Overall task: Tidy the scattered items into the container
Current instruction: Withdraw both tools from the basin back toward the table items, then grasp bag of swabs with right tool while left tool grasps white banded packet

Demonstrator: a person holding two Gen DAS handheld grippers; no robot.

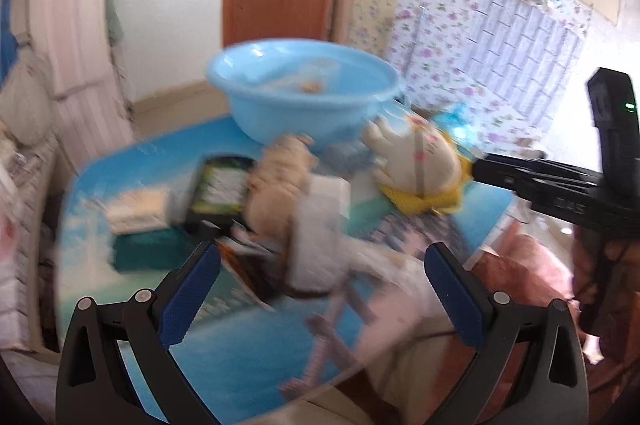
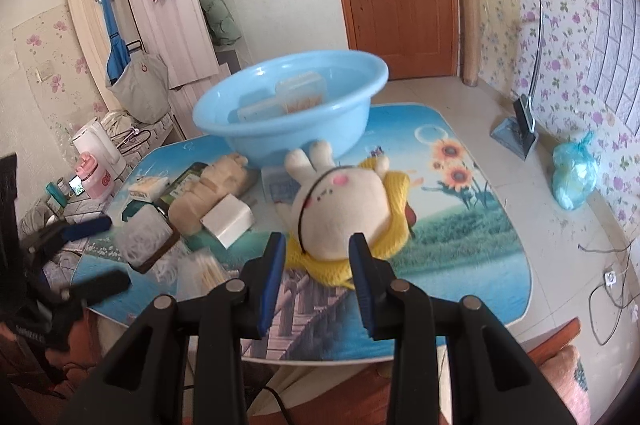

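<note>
The right gripper was observed with fingers apart, flanking the lower part of the rabbit toy at centre frame; contact could not be confirmed. The toy lay on the table, just below the blue basin. The left gripper was spread wide, nothing held, above blurred clutter.

Left-wrist view smears the tan plush and white box (edges unreadable); basin contents indistinct.
</note>
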